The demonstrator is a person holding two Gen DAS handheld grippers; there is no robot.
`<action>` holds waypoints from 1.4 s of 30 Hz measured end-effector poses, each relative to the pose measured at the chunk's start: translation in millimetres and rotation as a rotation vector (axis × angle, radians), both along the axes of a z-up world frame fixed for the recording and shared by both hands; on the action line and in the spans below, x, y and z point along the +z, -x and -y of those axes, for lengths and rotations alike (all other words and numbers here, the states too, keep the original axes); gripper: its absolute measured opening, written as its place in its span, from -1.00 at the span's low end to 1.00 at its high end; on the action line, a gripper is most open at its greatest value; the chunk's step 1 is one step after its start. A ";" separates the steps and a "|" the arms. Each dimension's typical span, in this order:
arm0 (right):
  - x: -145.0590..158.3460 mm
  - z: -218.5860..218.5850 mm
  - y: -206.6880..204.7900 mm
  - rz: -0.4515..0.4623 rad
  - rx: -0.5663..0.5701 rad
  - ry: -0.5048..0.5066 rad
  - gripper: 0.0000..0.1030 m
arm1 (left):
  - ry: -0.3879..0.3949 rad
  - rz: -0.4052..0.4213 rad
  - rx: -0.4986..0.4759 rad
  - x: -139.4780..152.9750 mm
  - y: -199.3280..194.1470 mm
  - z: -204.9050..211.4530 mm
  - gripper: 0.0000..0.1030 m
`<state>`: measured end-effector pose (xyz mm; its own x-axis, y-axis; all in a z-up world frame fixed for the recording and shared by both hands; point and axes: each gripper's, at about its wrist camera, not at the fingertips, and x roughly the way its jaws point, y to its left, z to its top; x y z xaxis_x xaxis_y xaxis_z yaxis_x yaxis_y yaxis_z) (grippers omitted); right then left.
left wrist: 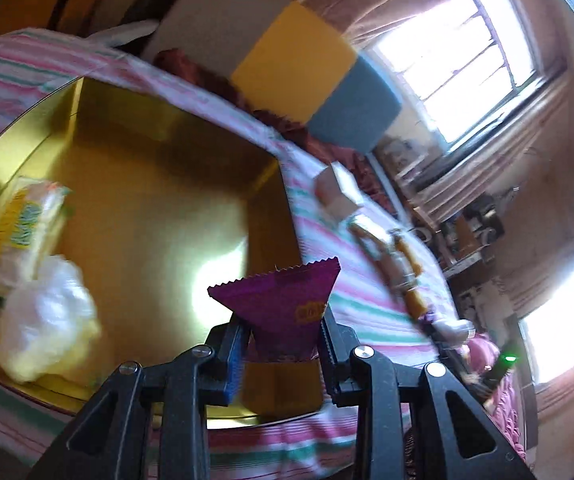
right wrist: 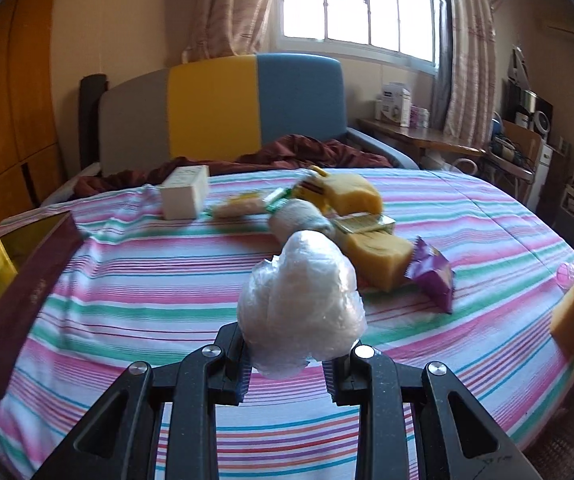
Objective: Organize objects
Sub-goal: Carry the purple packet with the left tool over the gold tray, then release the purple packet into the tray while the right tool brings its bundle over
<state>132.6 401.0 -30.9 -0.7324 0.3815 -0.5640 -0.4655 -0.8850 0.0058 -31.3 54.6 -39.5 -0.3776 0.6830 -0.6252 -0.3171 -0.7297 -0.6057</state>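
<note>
Over the gold box (left wrist: 159, 184), the left gripper (left wrist: 281, 344) clamps a purple packet (left wrist: 283, 304), apparently ready to drop it beside the yellow pack (left wrist: 23, 232) and white bag (left wrist: 47, 320); blur smears their labels. Above the striped bed (right wrist: 167, 280), the right gripper (right wrist: 287, 364) pinches a plastic wad (right wrist: 299, 308), which hides some of the far pile (right wrist: 339, 216).

Purple packet (left wrist: 277, 312) and white plastic wad (right wrist: 301, 308), both gripped

Gold box (left wrist: 159, 184) floor mostly free; packet (left wrist: 23, 224), plastic wad (left wrist: 47, 320) crowd left side.
</note>
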 end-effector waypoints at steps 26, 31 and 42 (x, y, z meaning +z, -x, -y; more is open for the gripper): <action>33.2 74.9 7.4 -0.085 0.209 0.003 -0.44 | 0.400 -0.071 0.140 -18.6 16.6 31.5 -0.38; 37.5 82.4 10.1 -0.092 0.240 0.028 -0.44 | 0.419 -0.036 0.163 -26.5 20.1 35.3 -0.17; 48.3 125.2 30.3 -0.113 0.368 0.079 -0.43 | 0.173 -0.077 0.277 5.7 14.3 64.7 0.04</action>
